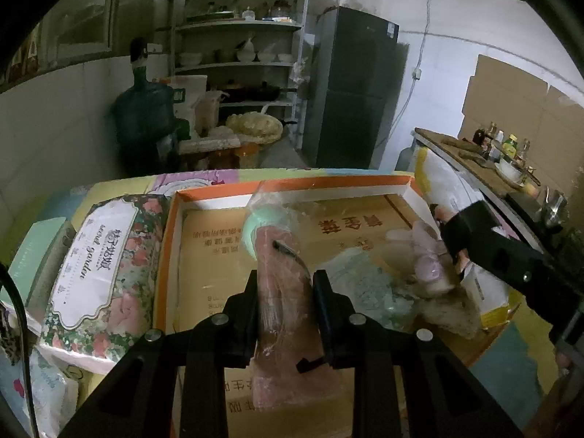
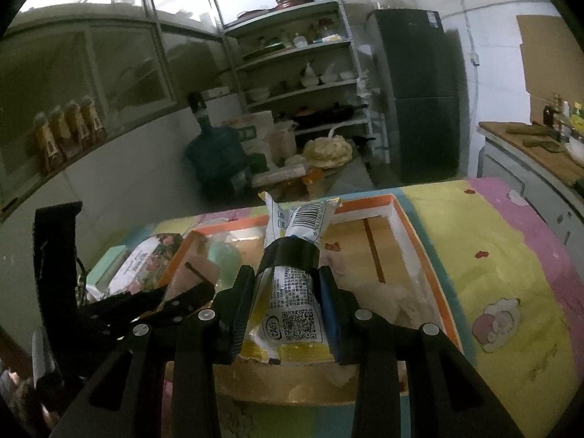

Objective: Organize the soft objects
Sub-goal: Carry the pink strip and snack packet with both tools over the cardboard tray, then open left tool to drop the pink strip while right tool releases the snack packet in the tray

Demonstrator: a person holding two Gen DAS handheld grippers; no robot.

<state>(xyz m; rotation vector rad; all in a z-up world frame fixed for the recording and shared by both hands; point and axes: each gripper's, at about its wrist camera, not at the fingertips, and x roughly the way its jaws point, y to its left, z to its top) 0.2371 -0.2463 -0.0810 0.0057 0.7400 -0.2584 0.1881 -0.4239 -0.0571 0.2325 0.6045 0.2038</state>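
My left gripper (image 1: 284,278) is shut on a pink soft item wrapped in clear plastic (image 1: 283,273), with a mint-green piece (image 1: 252,231) at its far end, held over the orange-rimmed cardboard box (image 1: 292,186). A green mesh bundle (image 1: 368,288) and a pale plush toy (image 1: 430,259) lie in the box. My right gripper (image 2: 286,273) is shut on a yellow-and-white printed packet (image 2: 292,292) above the same box (image 2: 398,204). The right gripper also shows at the right of the left wrist view (image 1: 485,252), and the left gripper shows low left in the right wrist view (image 2: 171,295).
A floral tissue pack (image 1: 98,270) and a mint box (image 1: 40,248) lie left of the cardboard box on a colourful cloth (image 2: 492,255). Behind are a water jug (image 1: 144,116), shelves (image 1: 241,58), a fridge (image 1: 354,91) and a counter (image 1: 471,160).
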